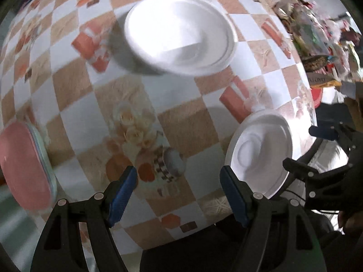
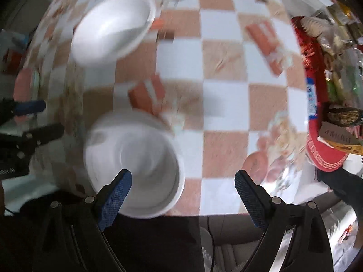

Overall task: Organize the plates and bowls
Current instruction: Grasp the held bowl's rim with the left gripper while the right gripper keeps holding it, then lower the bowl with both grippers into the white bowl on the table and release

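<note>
A white bowl (image 1: 179, 34) sits on the checked tablecloth at the far side, and shows in the right wrist view as the white bowl (image 2: 113, 29). A white plate (image 1: 261, 154) lies near the table's front edge, and the right wrist view shows the same plate (image 2: 136, 165), blurred. A stack of pink plates (image 1: 25, 165) stands at the left. My left gripper (image 1: 178, 170) hangs open over bare cloth, between the pink stack and the white plate. My right gripper (image 2: 183, 173) is open and empty, its left finger over the white plate's rim.
A red basket (image 2: 317, 136) full of packets stands at the table's right edge, with more clutter (image 1: 313, 29) behind it. The table's front edge (image 2: 204, 215) runs just under my right gripper. Each gripper shows in the other's view: left gripper (image 2: 38, 119), right gripper (image 1: 310, 149).
</note>
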`<act>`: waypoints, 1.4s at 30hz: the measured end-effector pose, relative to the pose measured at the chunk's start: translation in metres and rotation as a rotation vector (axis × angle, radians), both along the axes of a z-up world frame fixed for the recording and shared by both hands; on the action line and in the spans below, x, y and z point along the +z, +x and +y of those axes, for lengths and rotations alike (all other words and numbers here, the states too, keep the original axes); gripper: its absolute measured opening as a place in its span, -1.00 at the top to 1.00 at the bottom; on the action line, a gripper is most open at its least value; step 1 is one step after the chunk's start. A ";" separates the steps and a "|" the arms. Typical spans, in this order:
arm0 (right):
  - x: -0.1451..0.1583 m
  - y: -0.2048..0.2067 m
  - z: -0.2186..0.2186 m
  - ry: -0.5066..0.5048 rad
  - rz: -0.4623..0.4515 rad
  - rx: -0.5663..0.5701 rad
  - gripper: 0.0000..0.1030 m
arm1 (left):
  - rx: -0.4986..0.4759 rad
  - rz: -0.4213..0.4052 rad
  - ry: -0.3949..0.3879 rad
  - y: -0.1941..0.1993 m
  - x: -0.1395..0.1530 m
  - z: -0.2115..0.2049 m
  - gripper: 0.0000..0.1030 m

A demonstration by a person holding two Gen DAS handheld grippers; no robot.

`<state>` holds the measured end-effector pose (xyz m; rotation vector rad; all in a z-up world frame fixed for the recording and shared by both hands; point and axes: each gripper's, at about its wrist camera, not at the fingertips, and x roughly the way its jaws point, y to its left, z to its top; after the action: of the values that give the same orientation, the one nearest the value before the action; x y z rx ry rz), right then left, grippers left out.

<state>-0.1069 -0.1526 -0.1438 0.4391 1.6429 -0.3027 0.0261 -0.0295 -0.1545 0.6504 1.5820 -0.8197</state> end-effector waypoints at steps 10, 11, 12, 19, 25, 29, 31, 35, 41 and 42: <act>-0.027 -0.022 -0.013 0.072 -0.015 0.011 -0.81 | 0.086 -0.016 0.067 -0.035 -0.022 -0.002 -0.53; -0.030 -0.021 -0.015 0.074 -0.016 0.016 -0.81 | 0.090 -0.014 0.074 -0.039 -0.024 -0.003 -0.53; -0.032 -0.020 -0.016 0.074 -0.014 0.022 -0.81 | 0.092 -0.015 0.077 -0.042 -0.026 -0.004 -0.52; -0.053 0.001 0.006 0.178 0.035 0.124 0.52 | 0.024 0.023 0.071 -0.069 -0.025 -0.018 0.61; -0.033 0.007 -0.019 0.198 -0.033 0.032 0.60 | 0.002 -0.011 0.014 -0.065 0.008 -0.048 0.61; -0.010 0.008 -0.066 0.217 -0.119 -0.129 0.60 | -0.022 -0.060 -0.074 -0.057 0.052 -0.085 0.60; 0.011 0.006 -0.091 0.206 -0.186 -0.198 0.60 | -0.053 -0.087 -0.099 -0.059 0.069 -0.106 0.61; 0.041 -0.005 -0.124 0.165 -0.241 -0.284 0.60 | -0.133 -0.124 -0.139 -0.062 0.090 -0.147 0.61; 0.060 -0.035 -0.150 0.110 -0.236 -0.388 0.60 | -0.230 -0.130 -0.126 -0.083 0.090 -0.174 0.60; 0.064 -0.041 -0.155 0.106 -0.238 -0.410 0.60 | -0.239 -0.131 -0.124 -0.086 0.087 -0.179 0.61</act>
<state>-0.1478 -0.3073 -0.0798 0.8631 1.3323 -0.4509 -0.0600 -0.2086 -0.0670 0.7968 1.3401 -1.0216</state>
